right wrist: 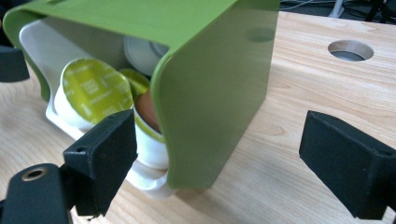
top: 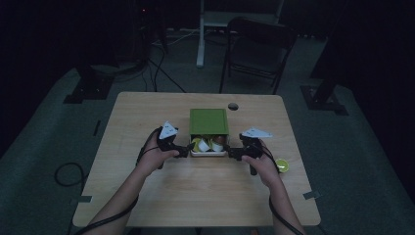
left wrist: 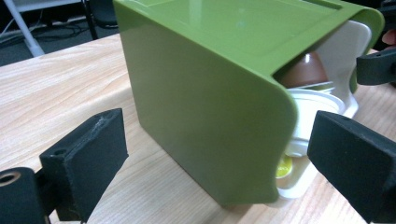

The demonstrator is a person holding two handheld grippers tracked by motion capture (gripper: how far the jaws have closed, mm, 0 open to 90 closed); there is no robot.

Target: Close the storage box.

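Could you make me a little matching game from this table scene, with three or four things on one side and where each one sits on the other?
Things:
1. green box
2. lone yellow-green capsule
3. round hole
4. left gripper

Places:
A. on the table beside the person's right hand
B. middle of the table, its white drawer pulled out toward the person
C. in the tabletop, beyond the box
D. at the box's front left corner

Pairs: 1-B, 2-A, 3-C, 4-D

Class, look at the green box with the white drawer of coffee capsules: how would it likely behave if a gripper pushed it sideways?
The green box looks glossy, so the fingers may slip. Its flat base suggests sliding rather than tipping. The white drawer sits partly out and could shift separately.
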